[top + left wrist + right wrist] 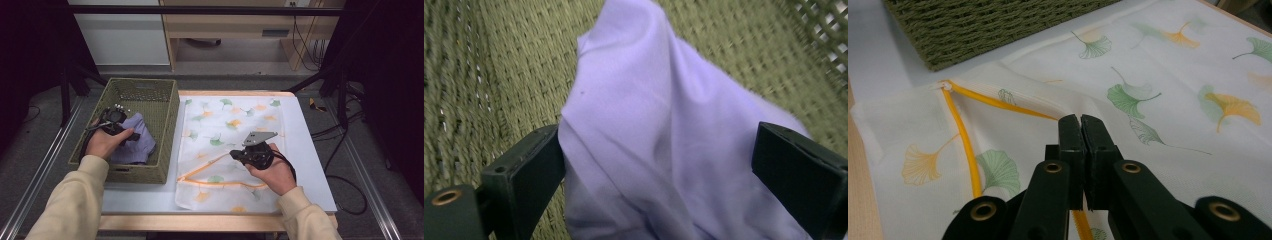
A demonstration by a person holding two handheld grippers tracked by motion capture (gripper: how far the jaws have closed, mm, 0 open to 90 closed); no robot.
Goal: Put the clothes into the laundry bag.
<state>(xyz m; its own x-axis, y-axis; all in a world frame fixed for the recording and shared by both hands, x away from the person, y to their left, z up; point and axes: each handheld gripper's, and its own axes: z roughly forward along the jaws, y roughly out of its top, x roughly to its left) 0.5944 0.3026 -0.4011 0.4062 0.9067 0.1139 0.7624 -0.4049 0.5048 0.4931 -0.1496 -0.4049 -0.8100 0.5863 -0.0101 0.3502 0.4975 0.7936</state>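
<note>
White table [310, 150] surface, edged in pale wood, carries a green woven basket [165, 107] at its left and a leaf-printed mesh laundry bag [230, 125] spread flat beside it, seen from the high view. A lilac cloth [137, 142] lies inside the basket, and the left claw [114, 119] is down in there just above it, held by the person's left hand [106, 144]. The right claw [239, 154] rests on the bag near its orange zipper [205, 167]. From the left gripper view, the left claw [659, 165] has its jaws spread wide, the lilac cloth [654, 130] bunched between them on the basket floor [499, 75]; the pads do not press it. From the right gripper view, the right claw [1081, 131] is pressed together right at the zipper [965, 145] edge of the bag [1168, 150]; whether fabric is pinched I cannot tell.
</note>
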